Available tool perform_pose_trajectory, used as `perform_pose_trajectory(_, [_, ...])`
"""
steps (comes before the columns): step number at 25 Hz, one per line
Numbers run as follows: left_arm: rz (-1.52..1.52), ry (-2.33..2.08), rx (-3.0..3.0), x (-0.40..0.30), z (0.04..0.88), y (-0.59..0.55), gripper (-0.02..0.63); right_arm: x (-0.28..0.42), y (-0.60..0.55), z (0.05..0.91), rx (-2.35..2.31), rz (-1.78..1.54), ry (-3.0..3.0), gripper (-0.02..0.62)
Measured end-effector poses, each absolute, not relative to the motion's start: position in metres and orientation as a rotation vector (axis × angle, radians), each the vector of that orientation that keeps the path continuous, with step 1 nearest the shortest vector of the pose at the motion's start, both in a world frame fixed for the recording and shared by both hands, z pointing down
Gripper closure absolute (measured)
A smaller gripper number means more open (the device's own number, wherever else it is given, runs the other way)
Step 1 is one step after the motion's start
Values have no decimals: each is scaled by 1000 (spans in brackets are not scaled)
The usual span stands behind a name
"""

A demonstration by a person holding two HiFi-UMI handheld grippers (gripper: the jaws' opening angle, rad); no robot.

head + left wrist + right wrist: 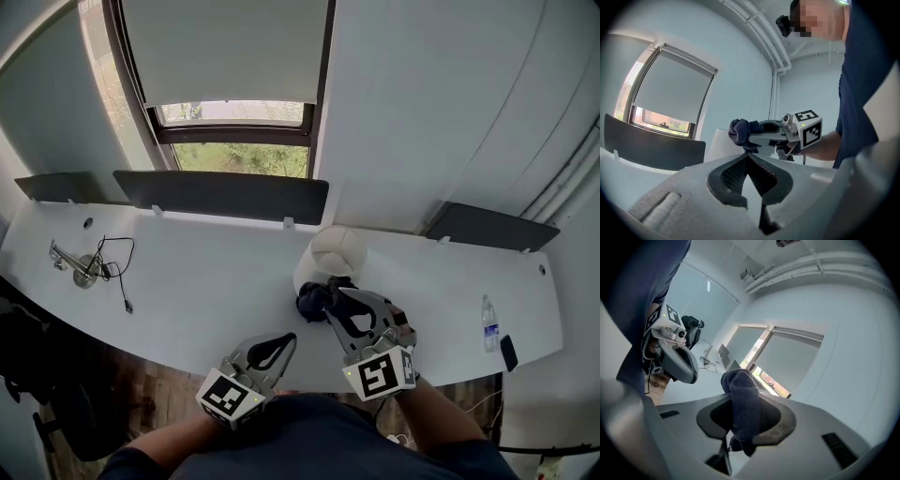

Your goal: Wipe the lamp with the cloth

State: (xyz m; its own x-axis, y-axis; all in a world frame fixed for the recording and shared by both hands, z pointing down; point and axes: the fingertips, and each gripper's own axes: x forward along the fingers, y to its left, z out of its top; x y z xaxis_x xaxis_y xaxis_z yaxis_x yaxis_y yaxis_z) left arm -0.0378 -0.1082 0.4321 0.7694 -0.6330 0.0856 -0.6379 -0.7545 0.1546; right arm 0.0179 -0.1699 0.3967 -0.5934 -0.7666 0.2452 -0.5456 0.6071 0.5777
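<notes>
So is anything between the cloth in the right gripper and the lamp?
Nothing visible. The cloth, clamped in the right gripper, is at the lamp's near side; the left gripper hangs apart, shut and empty.

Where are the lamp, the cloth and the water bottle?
lamp (335, 251), head view, top of the white shade.
cloth (313, 300), head view, middle of the dark bunch.
water bottle (489, 326), head view, middle of its body.

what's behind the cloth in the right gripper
The white lamp stands on the desk right behind the cloth, which the right gripper holds clamped. The cloth covers the lamp's near lower side, so its base and any contact cannot be seen.
</notes>
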Motion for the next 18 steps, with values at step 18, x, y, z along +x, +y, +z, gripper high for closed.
perform_pose_trajectory(18, [142,-1060,2724,-29,454,-114,600,39,-181,473,907,-599,-2318,492])
